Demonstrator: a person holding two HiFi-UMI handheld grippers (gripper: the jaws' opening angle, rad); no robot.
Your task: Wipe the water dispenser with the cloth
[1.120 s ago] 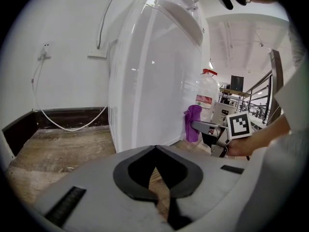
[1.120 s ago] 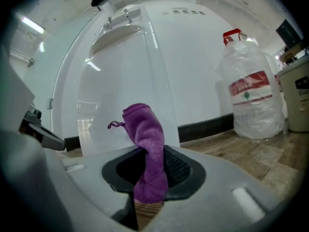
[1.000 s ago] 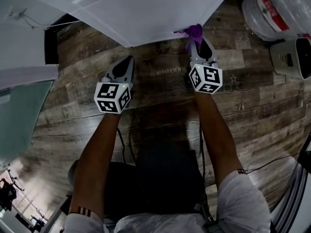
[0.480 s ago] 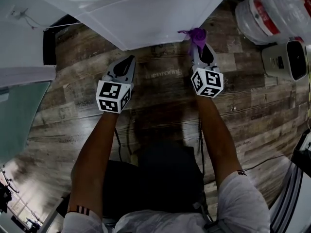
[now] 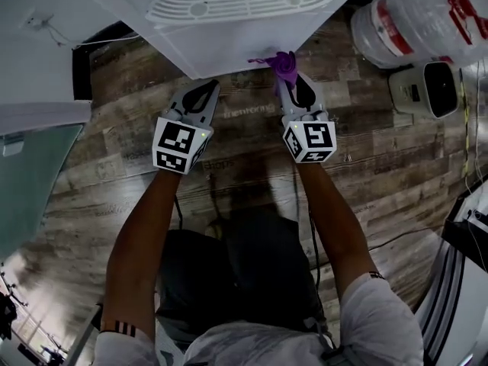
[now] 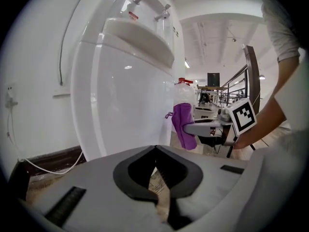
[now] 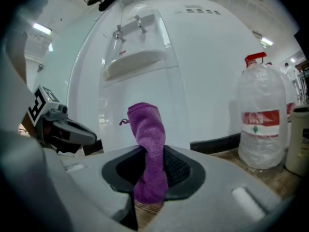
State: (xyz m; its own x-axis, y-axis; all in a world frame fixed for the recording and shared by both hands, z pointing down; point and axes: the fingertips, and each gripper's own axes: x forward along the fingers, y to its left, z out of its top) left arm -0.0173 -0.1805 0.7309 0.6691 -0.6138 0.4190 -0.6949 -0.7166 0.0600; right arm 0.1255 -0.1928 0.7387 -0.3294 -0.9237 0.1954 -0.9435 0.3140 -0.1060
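Note:
The white water dispenser (image 5: 229, 21) stands ahead of me, its taps and drip tray (image 7: 133, 57) high on its front. A purple cloth (image 7: 149, 149) stands upright between the jaws of my right gripper (image 5: 287, 78), which is shut on it. The cloth's (image 5: 284, 62) top end lies at the lower front corner of the dispenser; I cannot tell whether it touches. My left gripper (image 5: 204, 90) is shut with nothing in it, low and just in front of the dispenser's body (image 6: 120, 91). From the left gripper view the cloth (image 6: 182, 124) and right gripper show at the right.
A large water bottle (image 5: 412, 17) with a red label stands on the wooden floor (image 5: 366, 174) to the right of the dispenser, beside a small white appliance (image 5: 431, 88). A cable (image 6: 43, 166) runs along the wall at the left. A glass panel (image 5: 30, 181) is at my left.
Both grippers moved forward toward the dispenser, and the right one shifted left with the cloth. My view tilted up, showing the dispenser's vented top.

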